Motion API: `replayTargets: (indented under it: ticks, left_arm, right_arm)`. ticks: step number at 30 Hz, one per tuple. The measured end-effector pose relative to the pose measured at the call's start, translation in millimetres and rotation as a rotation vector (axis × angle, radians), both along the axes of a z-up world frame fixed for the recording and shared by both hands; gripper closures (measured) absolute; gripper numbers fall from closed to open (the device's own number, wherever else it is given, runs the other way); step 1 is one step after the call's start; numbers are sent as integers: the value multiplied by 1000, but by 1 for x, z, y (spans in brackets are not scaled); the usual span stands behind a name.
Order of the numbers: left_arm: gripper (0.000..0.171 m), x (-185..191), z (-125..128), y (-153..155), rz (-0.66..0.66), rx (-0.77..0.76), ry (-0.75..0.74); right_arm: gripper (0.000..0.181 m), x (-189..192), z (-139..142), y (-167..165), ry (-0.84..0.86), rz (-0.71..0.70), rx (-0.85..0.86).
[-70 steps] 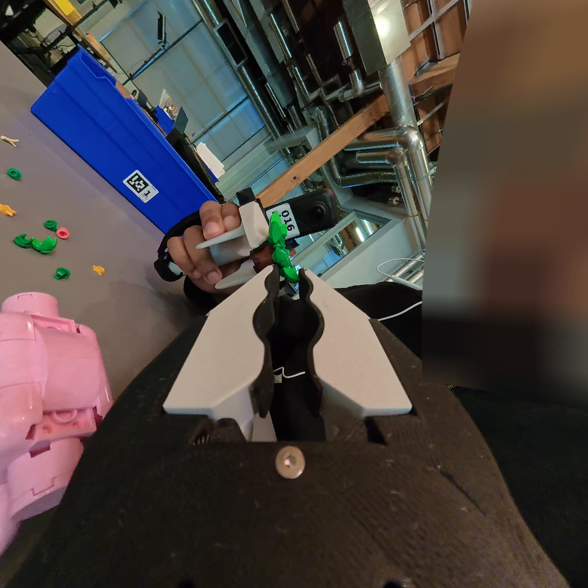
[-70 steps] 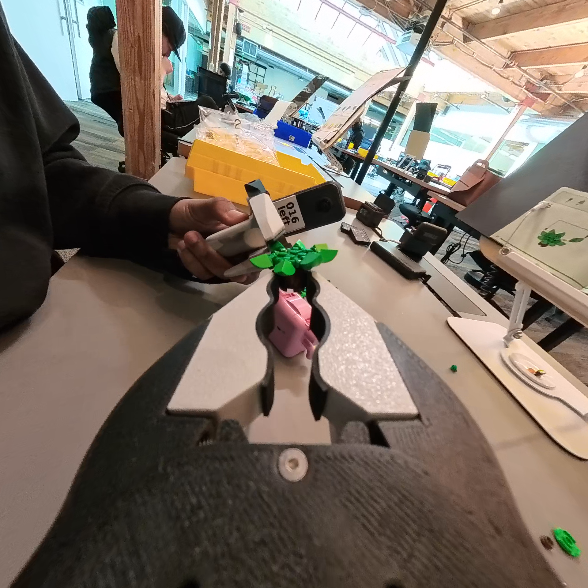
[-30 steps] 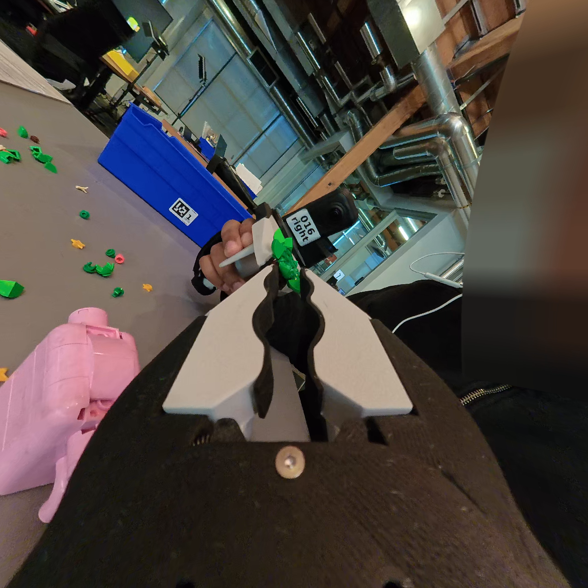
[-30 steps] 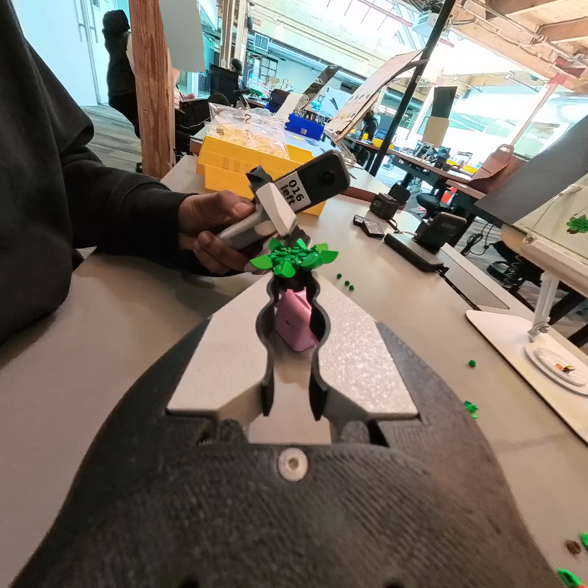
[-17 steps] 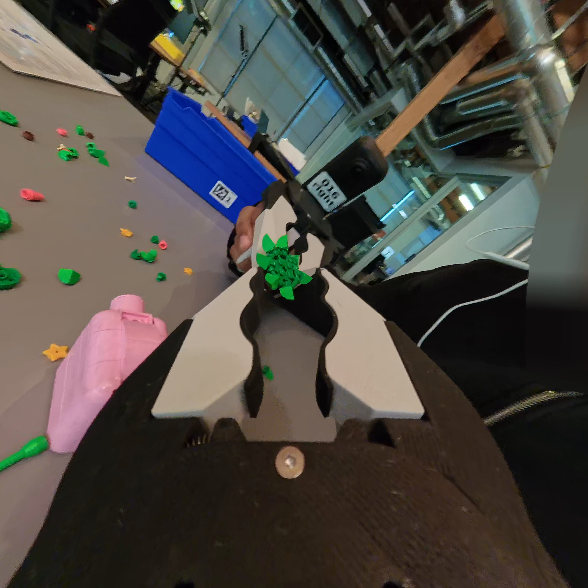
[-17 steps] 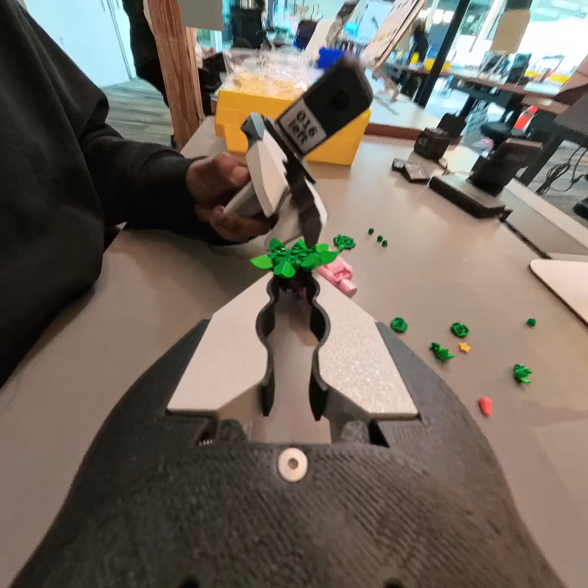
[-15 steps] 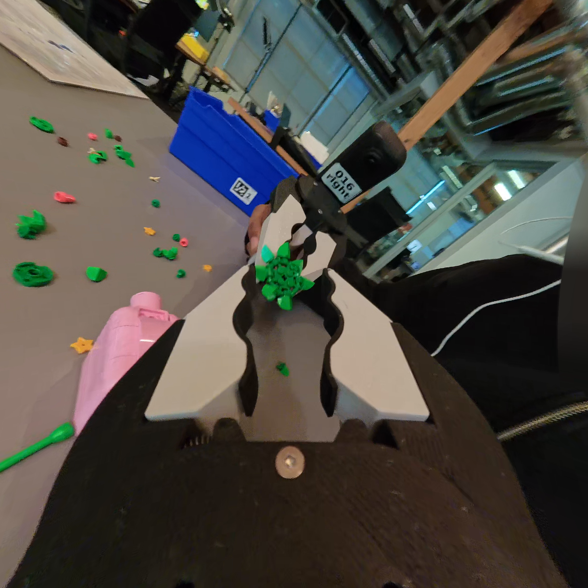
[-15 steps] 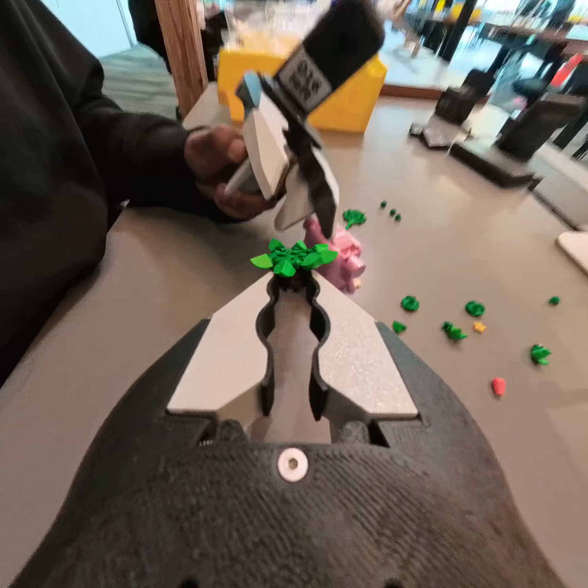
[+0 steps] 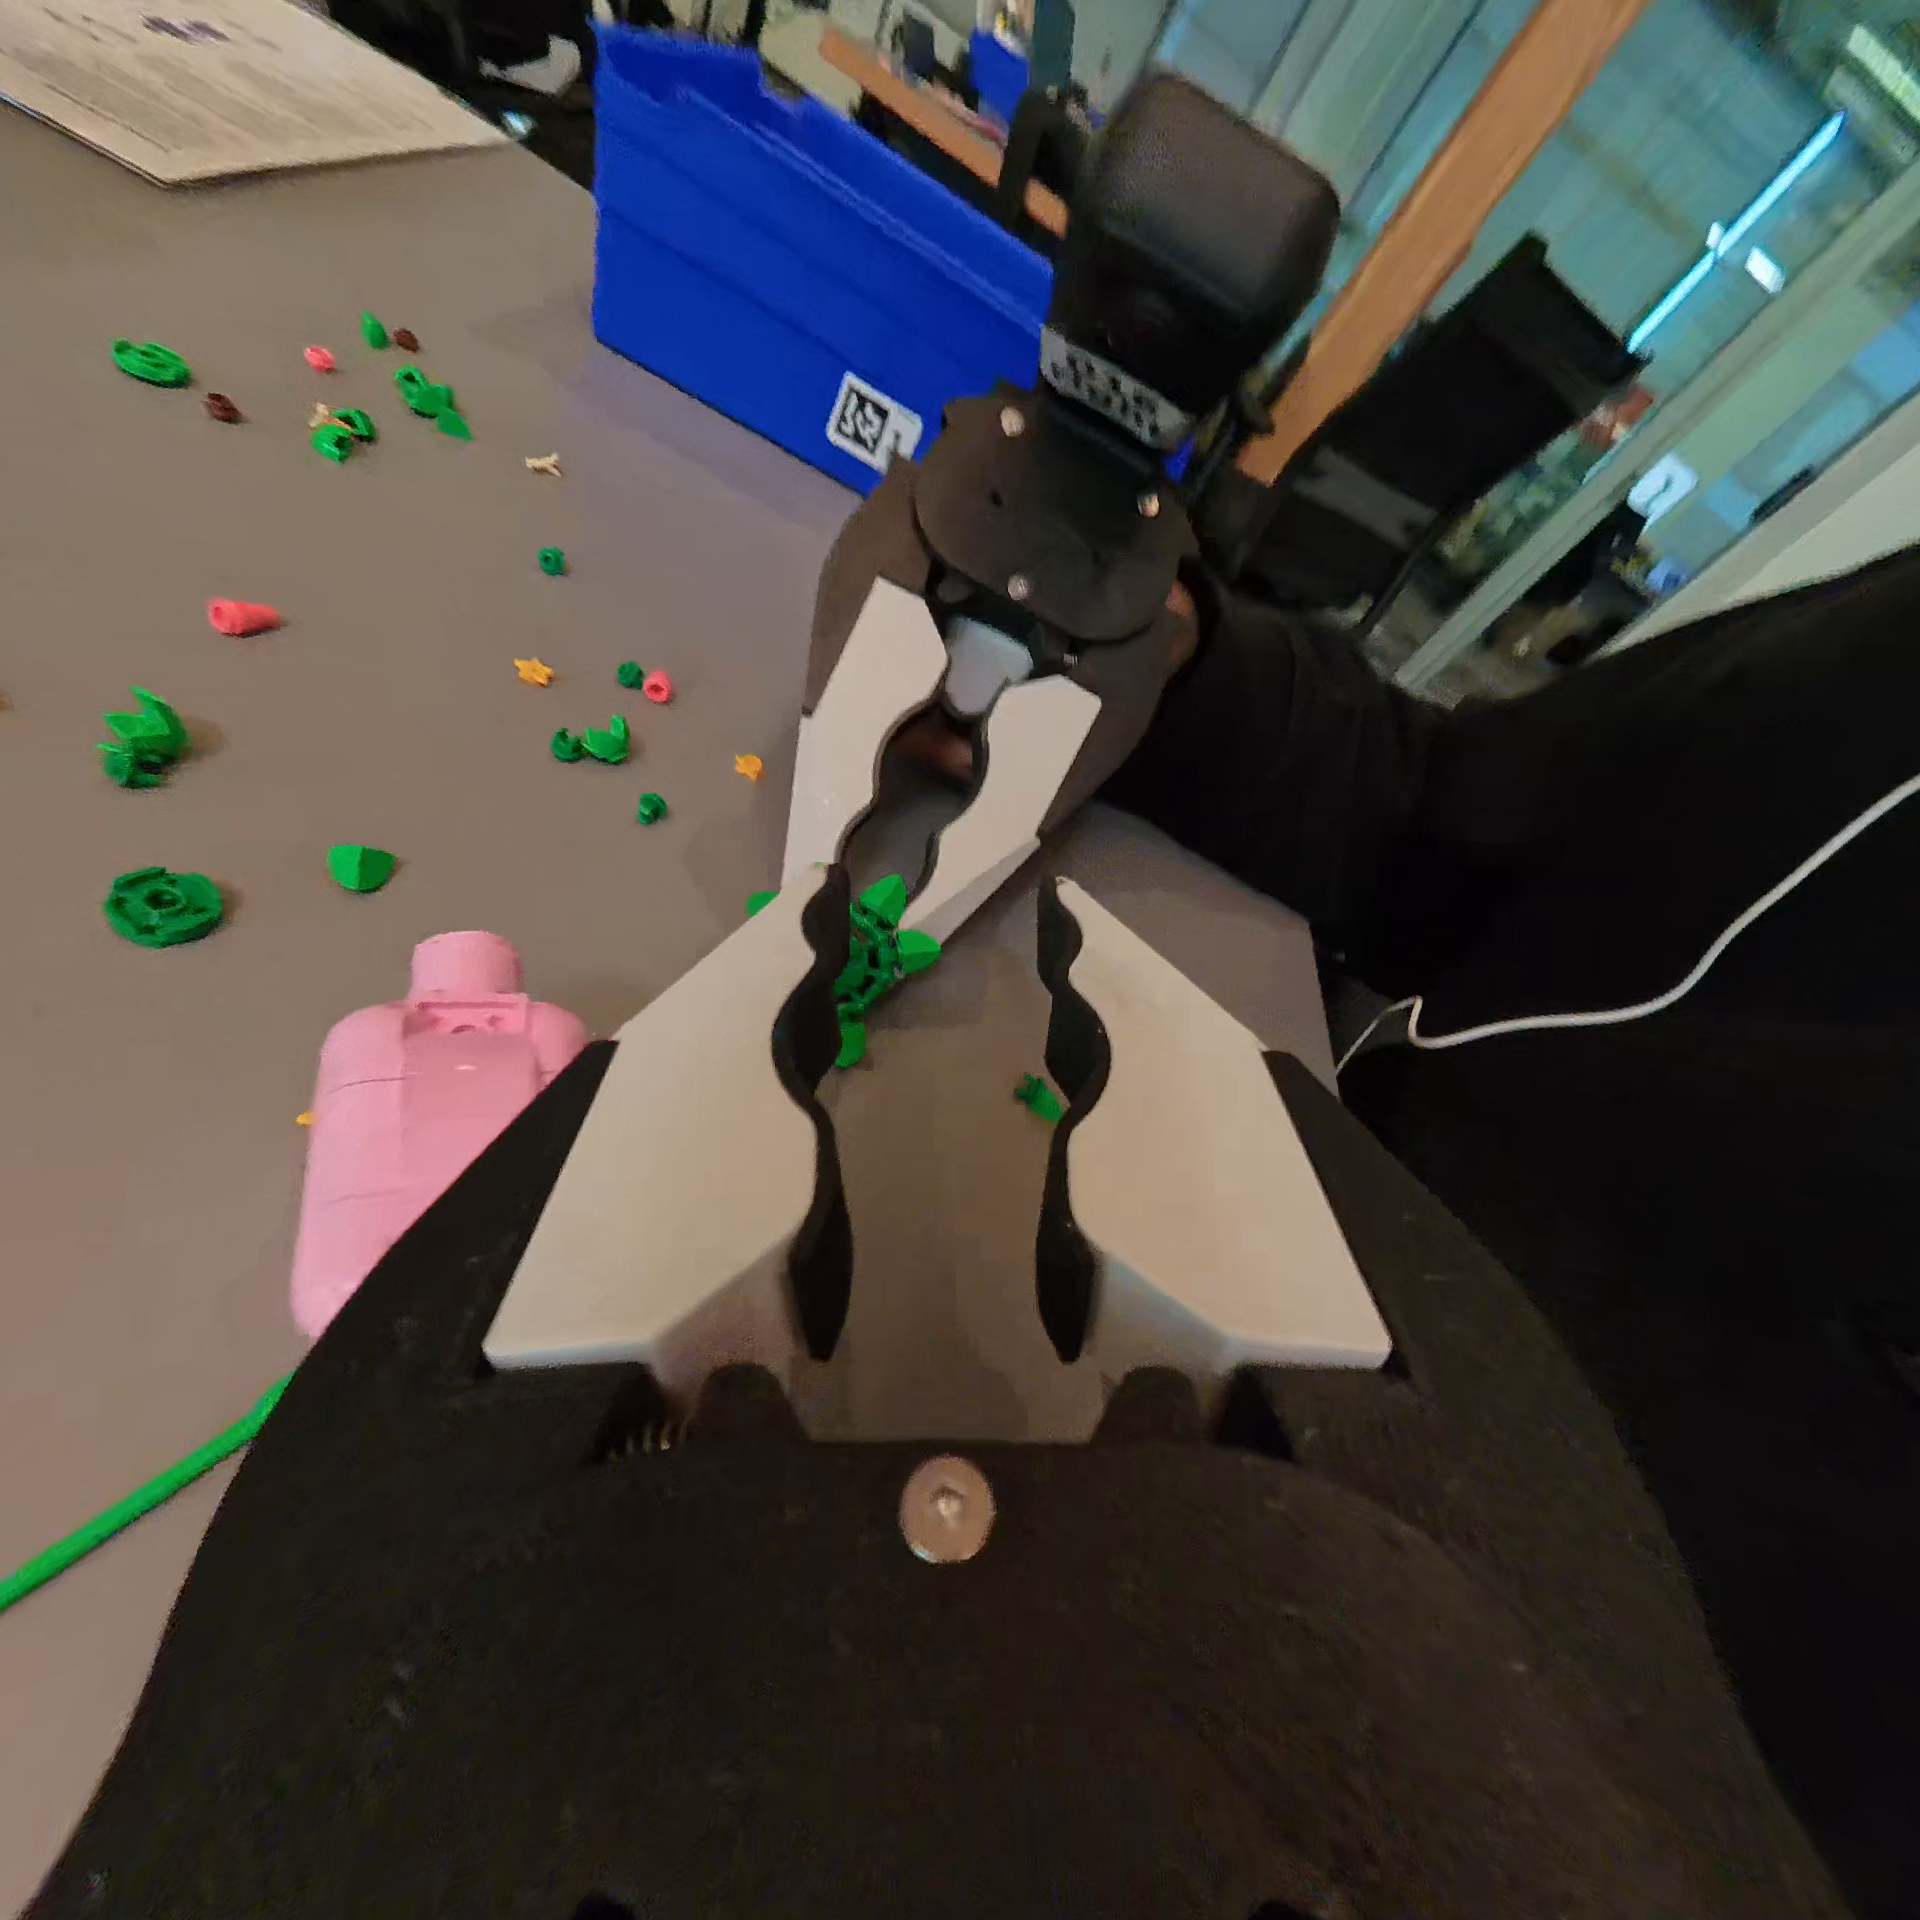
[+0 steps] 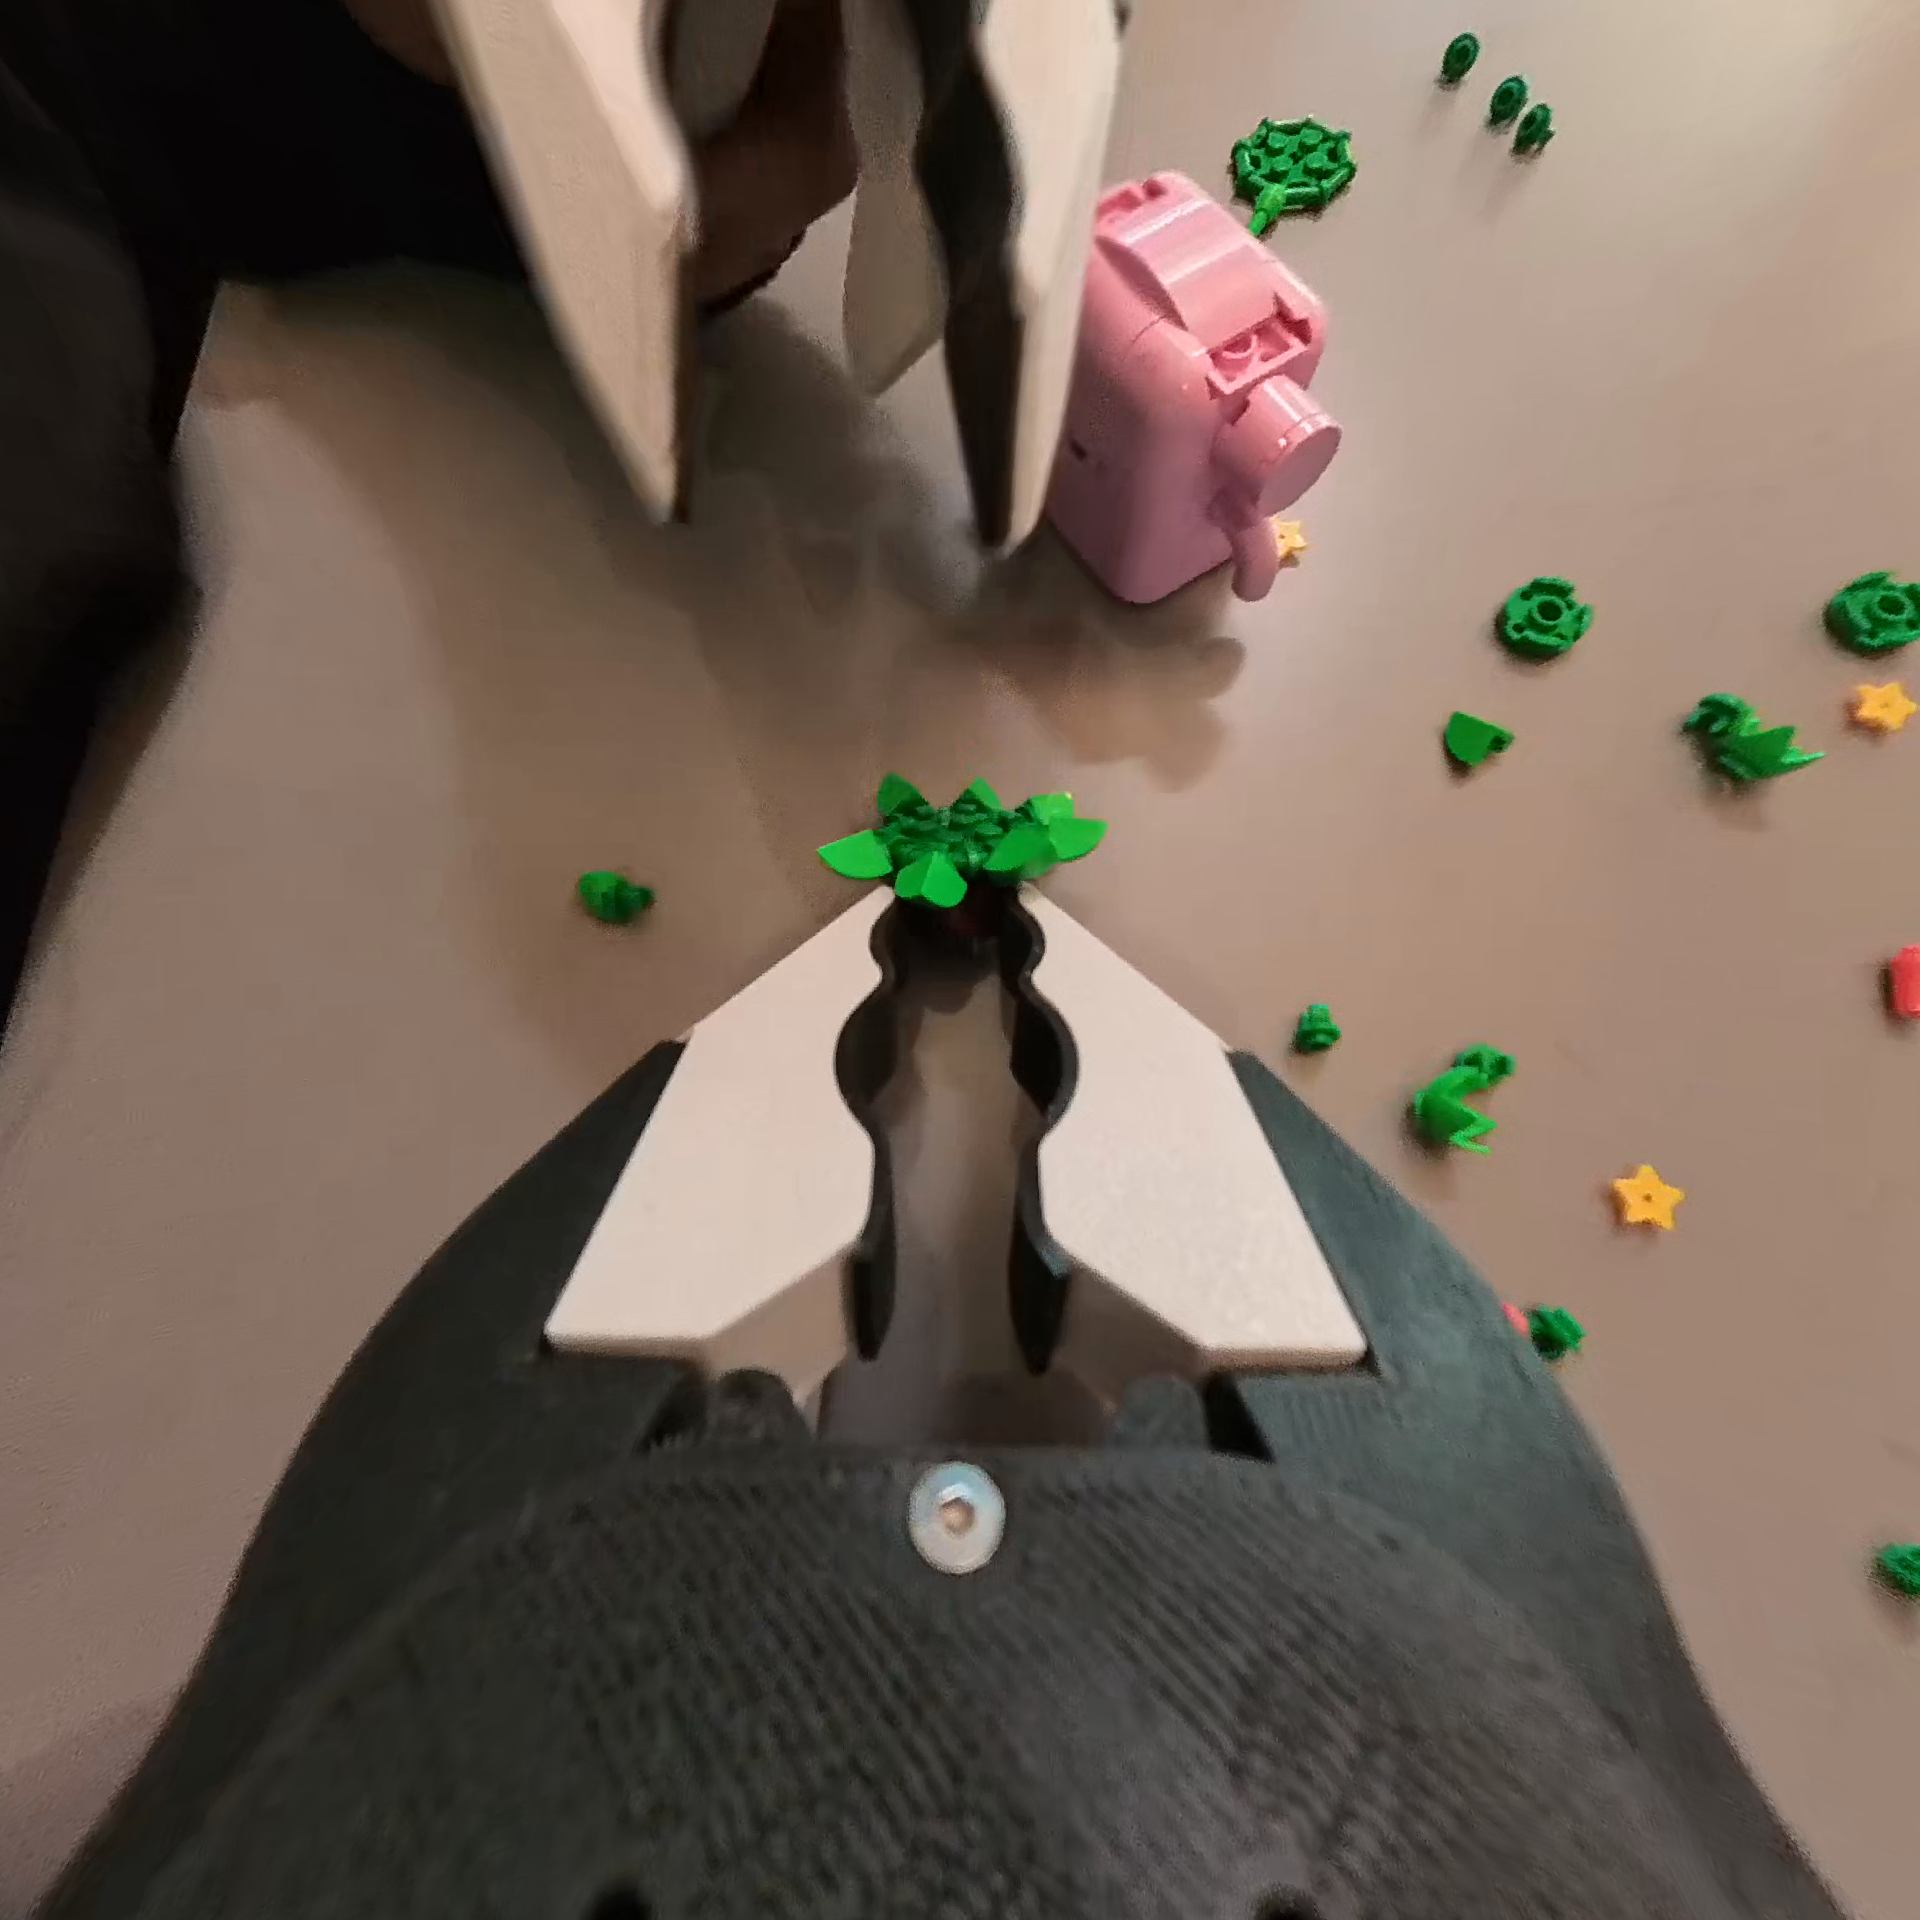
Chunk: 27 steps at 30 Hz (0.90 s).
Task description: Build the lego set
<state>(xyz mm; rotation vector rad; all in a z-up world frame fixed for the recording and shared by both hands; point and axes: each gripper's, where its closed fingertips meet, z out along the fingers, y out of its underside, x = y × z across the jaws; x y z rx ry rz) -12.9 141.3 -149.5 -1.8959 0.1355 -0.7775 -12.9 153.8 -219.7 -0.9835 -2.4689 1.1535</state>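
Observation:
A green leafy rosette [image 10: 961,836] is clamped at the tips of my right gripper [image 10: 956,906], just above the grey table. It also shows in the left wrist view [image 9: 883,951], partly behind my left finger. My left gripper [image 9: 940,894] is open and empty, with its jaws spread on either side of the rosette. It shows from the front in the right wrist view [image 10: 831,525], a short way beyond the rosette. My right gripper [image 9: 868,904] points down at the table. A pink brick-built body [image 10: 1184,374] lies on its side beside the left gripper [image 9: 416,1122].
Several loose green, yellow and pink pieces lie scattered on the table [image 10: 1455,1112] [image 9: 161,904]. A small green piece [image 10: 613,896] lies near the rosette. A round green leaf on a stem [image 10: 1294,166] lies beyond the pink body. A blue bin [image 9: 790,270] stands at the back. Left tips to right tips: about 7 cm. Between my right fingertips and the small green piece [image 10: 613,896] there is roughly 6 cm. It is also in sight in the left wrist view [image 9: 1043,1084].
My left gripper has opened and let go of the rosette. Both grippers have tipped down and sunk toward the table. The right gripper still holds the rosette.

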Motion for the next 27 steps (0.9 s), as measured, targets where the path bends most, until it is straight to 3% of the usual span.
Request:
replayTargets:
  ticks: [3, 8, 11, 27]
  left_arm:
    - [132, 25, -4, -3, -98, -5, 37]
    - [113, 39, -25, 2, -99, -80, 134]
    - [111, 35, -33, 5, -65, -101, 207]
    - [102, 44, -31, 4, -98, -79, 209]
  right_arm:
    - [167, 3, 0, 2, -17, 1, -14]
    - [167, 6, 0, 2, -14, 7, -12]
    - [167, 5, 0, 3, 0, -1, -1]
    - [163, -6, 0, -2, 36, -39, 36]
